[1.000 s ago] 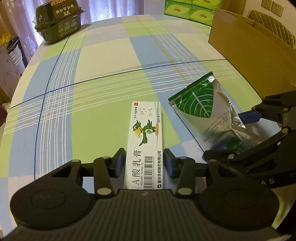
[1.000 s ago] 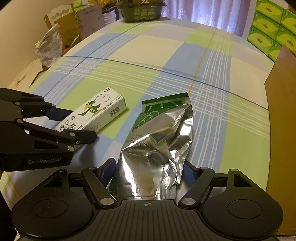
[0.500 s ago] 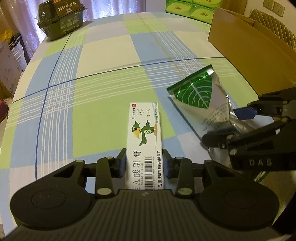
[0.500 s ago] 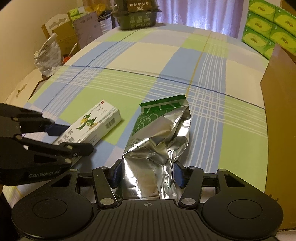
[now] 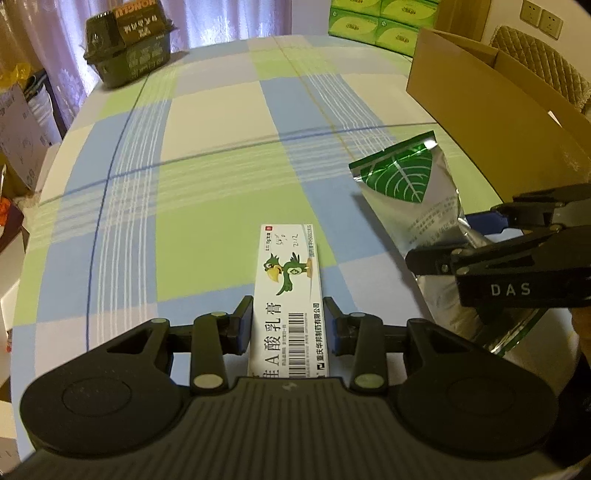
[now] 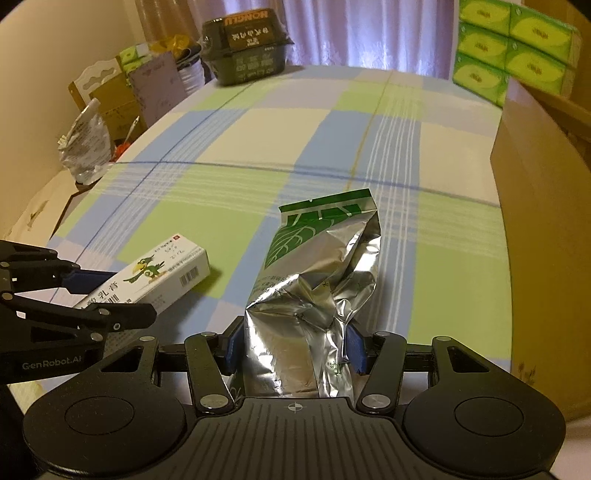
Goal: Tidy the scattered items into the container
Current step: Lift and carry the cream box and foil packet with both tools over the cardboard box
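A checked cloth [image 5: 229,155] in blue, green and cream covered the surface, with lilac curtains [image 6: 354,33] behind it and stacked green tissue packs [image 6: 517,55] at the far right. A dark lidded tub [image 5: 129,48] reading "HONGLI" upside down sat at the far edge, and clutter, including a crumpled plastic bag [image 6: 86,147], lay beyond the left side. The open cardboard box [image 5: 491,110] stood on the right. The left gripper [image 5: 288,325] had its jaws closed on the white medicine carton [image 5: 290,295], printed with a green cartoon bird, a barcode and Chinese characters. The right gripper [image 6: 295,343] had its jaws clamped on the crumpled lower end of the silver foil pouch [image 6: 317,280] bearing a green leaf design, just left of the box. "DAS" showed on the right gripper's side in the left wrist view, and "GenRobot.AI" on the left gripper in the right wrist view.
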`<state>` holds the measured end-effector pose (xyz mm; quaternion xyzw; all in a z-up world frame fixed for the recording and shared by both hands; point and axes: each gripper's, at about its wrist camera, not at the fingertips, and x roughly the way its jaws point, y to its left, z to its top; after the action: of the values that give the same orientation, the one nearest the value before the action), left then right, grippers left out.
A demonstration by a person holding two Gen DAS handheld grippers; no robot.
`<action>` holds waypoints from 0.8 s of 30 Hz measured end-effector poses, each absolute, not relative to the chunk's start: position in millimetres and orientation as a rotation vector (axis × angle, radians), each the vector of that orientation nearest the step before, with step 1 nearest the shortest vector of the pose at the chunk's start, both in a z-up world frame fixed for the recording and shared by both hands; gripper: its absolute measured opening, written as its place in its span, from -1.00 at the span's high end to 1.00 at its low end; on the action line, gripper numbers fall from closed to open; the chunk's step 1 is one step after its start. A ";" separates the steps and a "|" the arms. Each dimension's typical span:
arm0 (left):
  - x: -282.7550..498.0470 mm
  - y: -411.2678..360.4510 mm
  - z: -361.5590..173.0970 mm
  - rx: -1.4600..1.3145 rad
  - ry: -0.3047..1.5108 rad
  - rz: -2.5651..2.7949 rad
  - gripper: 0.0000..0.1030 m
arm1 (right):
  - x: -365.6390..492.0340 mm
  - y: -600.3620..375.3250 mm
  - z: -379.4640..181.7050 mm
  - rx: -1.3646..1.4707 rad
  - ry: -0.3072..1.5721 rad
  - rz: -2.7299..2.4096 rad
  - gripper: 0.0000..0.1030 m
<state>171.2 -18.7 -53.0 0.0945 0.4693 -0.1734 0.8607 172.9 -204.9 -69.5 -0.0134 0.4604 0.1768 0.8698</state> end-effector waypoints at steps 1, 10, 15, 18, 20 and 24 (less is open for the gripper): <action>170.2 -18.5 -54.7 0.194 0.992 -0.369 0.36 | 171.5 -204.4 -70.3 -0.028 0.966 0.369 -0.10; 170.5 -18.0 -52.0 0.173 0.974 -0.386 0.36 | 166.6 -209.6 -63.9 -0.008 0.934 0.358 -0.09; 168.6 -18.5 -36.3 0.162 0.937 -0.379 0.36 | 161.5 -212.6 -49.3 -0.005 0.894 0.349 -0.09; 167.5 -24.0 -24.4 0.158 0.916 -0.388 0.36 | 158.6 -217.7 -37.1 0.005 0.868 0.334 -0.09; 167.1 -30.5 -13.7 0.163 0.895 -0.401 0.36 | 157.8 -221.9 -26.6 0.011 0.847 0.322 -0.09; 167.8 -49.2 11.0 0.173 0.846 -0.433 0.36 | 159.6 -234.4 -0.2 0.023 0.799 0.297 -0.09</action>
<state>167.8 -49.2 11.0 0.0834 0.4066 -0.2082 0.8856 159.6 -234.4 -0.2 0.0111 0.3877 0.1439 0.9104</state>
